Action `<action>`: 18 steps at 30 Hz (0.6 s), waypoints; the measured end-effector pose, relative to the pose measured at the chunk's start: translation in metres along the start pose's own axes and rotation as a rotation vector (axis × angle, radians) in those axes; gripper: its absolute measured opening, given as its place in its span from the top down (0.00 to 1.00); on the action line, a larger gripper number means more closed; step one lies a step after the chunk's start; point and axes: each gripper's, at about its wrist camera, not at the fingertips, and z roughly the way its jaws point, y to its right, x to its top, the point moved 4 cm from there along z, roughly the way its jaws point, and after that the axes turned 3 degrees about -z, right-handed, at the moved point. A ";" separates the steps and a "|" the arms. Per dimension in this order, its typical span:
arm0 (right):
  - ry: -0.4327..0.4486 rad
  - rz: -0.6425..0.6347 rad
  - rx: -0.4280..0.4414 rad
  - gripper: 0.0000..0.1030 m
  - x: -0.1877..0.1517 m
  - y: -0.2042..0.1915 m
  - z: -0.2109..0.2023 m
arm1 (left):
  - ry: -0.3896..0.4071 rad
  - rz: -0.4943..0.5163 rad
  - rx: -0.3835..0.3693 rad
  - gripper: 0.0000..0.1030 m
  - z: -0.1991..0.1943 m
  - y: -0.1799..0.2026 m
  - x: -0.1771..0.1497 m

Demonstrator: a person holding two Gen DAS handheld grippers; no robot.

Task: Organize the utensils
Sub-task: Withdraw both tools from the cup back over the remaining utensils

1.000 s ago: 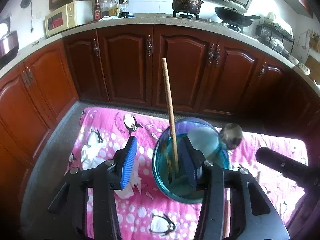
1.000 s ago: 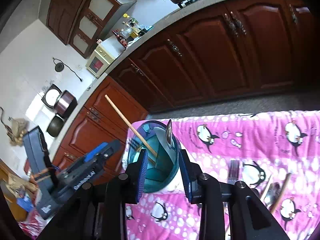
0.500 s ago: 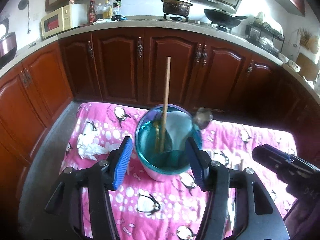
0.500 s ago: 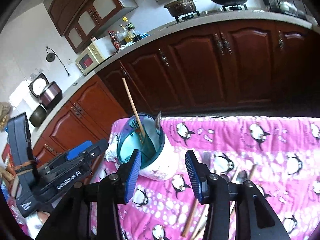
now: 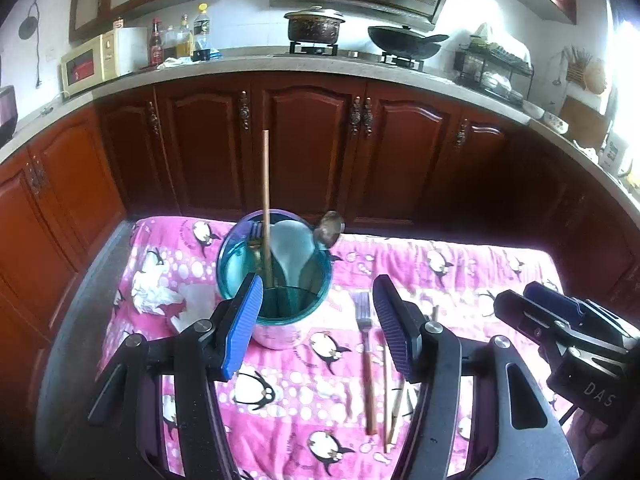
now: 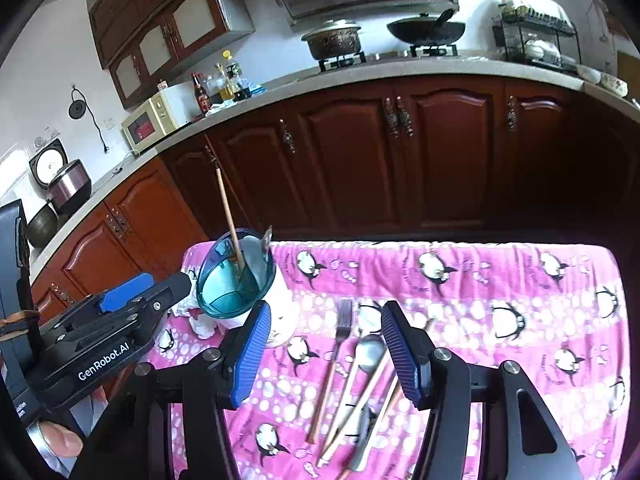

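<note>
Pink cloth with little penguins covers the table in front of me. My left claw is spreading its blue pads wider, and nothing is pinched between them. The blue cup stands just past the left pad, not squeezed. It stands up straight on the cloth. Inside it I see a long wooden stick poking high up, a white scoop and a shiny spoon leaning on the rim.

My right claw is spreading too, and it holds nothing. Down between its pads, flat on the cloth, lie the things still out of the cup: a fork with a wooden handle, a silver spoon and some chopsticks crossing each other. The fork lies nearest to the cup, with its prongs pointing away from me.

Some crumpled white paper sits on the cloth at the left of the cup. Dark brown cupboards stand behind the table
</note>
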 end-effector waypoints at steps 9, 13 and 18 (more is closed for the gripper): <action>0.018 0.032 -0.080 0.46 -0.005 0.022 -0.025 | -0.008 0.023 -0.062 0.44 -0.013 0.029 -0.004; 0.011 0.046 -0.102 0.46 -0.010 0.029 -0.030 | -0.029 0.016 -0.096 0.44 -0.013 0.037 -0.006; 0.008 0.052 -0.124 0.45 -0.012 0.036 -0.035 | -0.045 0.010 -0.120 0.43 -0.013 0.044 -0.008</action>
